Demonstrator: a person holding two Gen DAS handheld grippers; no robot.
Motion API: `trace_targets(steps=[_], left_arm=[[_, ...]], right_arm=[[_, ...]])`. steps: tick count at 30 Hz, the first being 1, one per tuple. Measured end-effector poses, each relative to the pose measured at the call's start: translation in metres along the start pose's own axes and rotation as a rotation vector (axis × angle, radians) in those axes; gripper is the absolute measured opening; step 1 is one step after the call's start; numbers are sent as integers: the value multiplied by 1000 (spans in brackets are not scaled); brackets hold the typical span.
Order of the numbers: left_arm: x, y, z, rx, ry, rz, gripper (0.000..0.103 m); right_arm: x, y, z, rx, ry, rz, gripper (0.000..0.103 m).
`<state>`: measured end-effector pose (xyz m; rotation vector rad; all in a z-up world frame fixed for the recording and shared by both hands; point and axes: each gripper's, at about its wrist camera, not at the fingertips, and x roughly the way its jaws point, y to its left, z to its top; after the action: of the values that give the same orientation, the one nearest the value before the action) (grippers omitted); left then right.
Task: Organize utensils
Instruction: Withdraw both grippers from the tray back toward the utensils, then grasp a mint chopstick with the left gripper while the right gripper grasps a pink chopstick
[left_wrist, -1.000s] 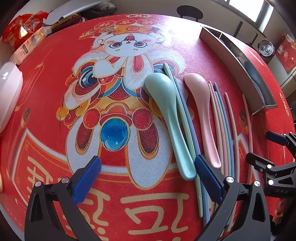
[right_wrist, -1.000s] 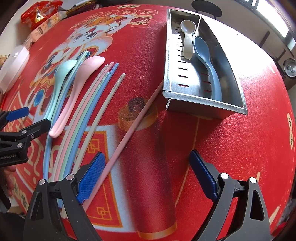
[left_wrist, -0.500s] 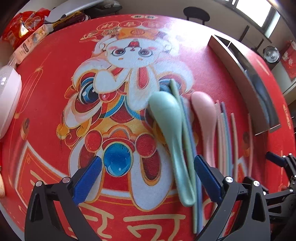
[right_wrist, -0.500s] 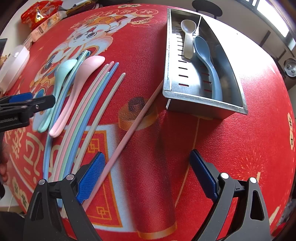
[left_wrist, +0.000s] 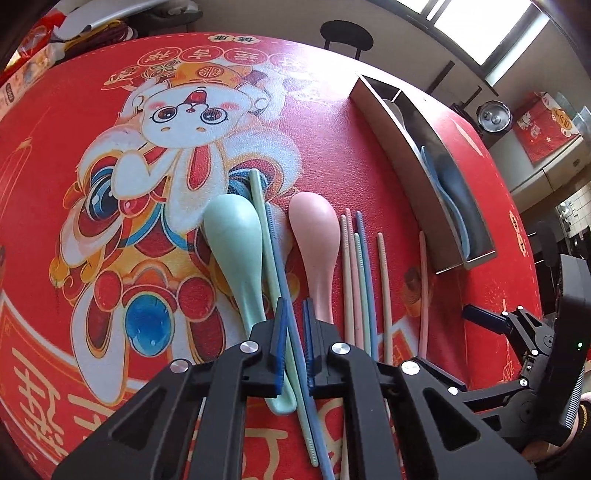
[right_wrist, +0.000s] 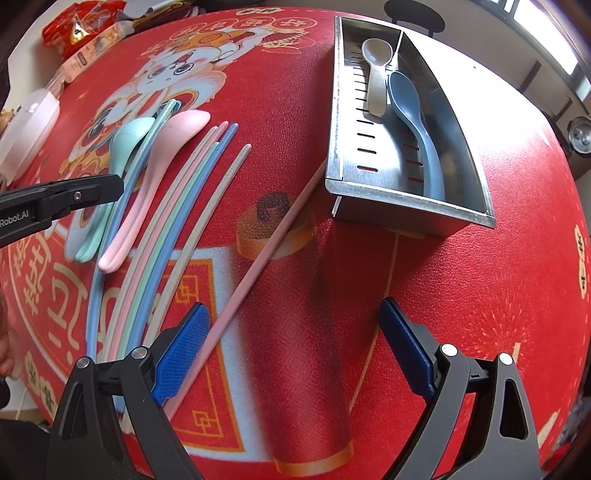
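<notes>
Through your left wrist view, your left gripper (left_wrist: 294, 325) is pointing steeply down at the row of utensils on the red printed tabletop (left_wrist: 332, 122); its fingers (left_wrist: 281, 325) are standing drawn in to a narrow gap, with the blue chopstick (left_wrist: 279, 266) running through that gap, though you cannot tell whether the pads are pressing it; the green chopstick (left_wrist: 258, 206) is lying just beside it, against the mint green spoon (left_wrist: 232, 236); the pink spoon (left_wrist: 316, 240) is lying to the right of your fingers, and four more chopsticks (left_wrist: 360, 273) are lying beyond it in pink, green, blue and beige; a lone pink chopstick (left_wrist: 423, 280) is lying near the end of the steel utensil tray (left_wrist: 391, 122); your right gripper (left_wrist: 491, 321) is showing at the right edge.

Through your right wrist view, your right gripper (right_wrist: 291, 347) is hanging over the tabletop with its fingers (right_wrist: 183, 347) standing wide and holding nothing; the lone pink chopstick is passing just beside its left finger and reaching toward the tray's corner; the steel utensil tray is holding a grey spoon (right_wrist: 375, 70) and a blue spoon (right_wrist: 417, 125), the blue one overlapping the grey one's handle; your left gripper is showing at the left edge over the mint green spoon's handle.
</notes>
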<state>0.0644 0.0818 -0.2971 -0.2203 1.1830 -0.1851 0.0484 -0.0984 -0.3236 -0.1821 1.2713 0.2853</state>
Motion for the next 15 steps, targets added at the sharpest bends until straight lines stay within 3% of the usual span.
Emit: trace_targets(steps=[10, 15], left_arm=[[6, 16, 4, -16, 7, 25, 9], [5, 16, 9, 30, -3, 98, 14]], right_arm=[[0, 0, 0, -1, 0, 0, 90], [0, 0, -1, 0, -2, 1, 90]])
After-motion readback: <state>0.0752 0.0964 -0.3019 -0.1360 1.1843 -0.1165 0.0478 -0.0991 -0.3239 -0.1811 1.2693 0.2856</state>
